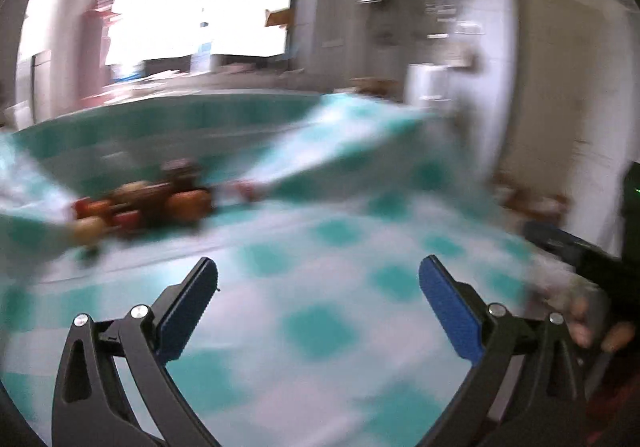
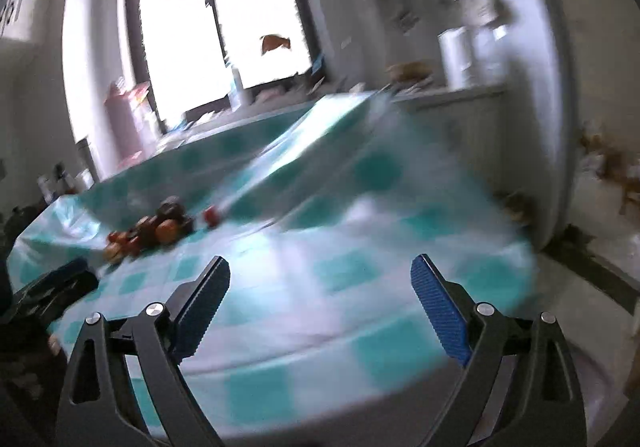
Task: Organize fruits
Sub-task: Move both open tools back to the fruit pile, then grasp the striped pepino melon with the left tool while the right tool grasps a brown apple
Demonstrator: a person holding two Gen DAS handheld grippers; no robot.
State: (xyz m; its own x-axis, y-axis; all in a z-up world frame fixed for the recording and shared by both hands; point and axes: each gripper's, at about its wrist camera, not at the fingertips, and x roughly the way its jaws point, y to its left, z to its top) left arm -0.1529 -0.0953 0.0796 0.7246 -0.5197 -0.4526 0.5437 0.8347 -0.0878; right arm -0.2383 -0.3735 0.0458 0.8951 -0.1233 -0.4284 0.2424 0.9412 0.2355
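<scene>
A worktop [image 2: 320, 307] under a teal-and-white checked cloth [image 1: 320, 287] fills both blurred views, with a window [image 2: 216, 15] behind its far edge. The pile of fruits [image 2: 156, 231] lies toward the worktop's far left part. The left hand-held gripper [image 1: 318, 277] and the right hand-held gripper [image 2: 320, 275] hang above the near edge, both spread wide and holding nothing.

Left gripper [image 1: 318, 273] wide open, nothing between blue pads [image 1: 448, 307]. Right gripper [image 2: 320, 273] same, wide open and empty. Right hand [image 1: 588, 323] visible at the left view's edge, fingers wrapped on its handle. Both frames motion-blurred.
</scene>
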